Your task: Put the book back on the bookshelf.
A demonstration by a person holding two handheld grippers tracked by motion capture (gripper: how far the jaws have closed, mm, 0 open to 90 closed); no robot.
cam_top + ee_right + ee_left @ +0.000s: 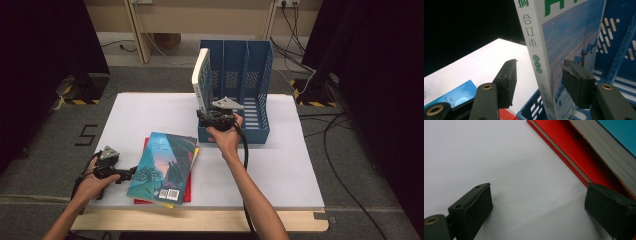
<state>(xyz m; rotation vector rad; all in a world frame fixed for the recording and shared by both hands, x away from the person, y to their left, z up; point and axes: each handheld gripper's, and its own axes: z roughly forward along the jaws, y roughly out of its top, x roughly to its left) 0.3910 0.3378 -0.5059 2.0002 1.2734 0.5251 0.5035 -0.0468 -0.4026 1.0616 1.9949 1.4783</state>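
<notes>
Even, soft light falls from above on the white table (280, 165), while the room's sides stay dark. The high view is slightly soft. Close jaws and book (564, 37) blur; shadows are faint.

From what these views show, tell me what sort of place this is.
Probably a lab or studio set up for recording, not a home or library. A white table stands on grey carpet between black curtains, cables trail across the floor, and hazard tape marks equipment bases beside it.
</notes>
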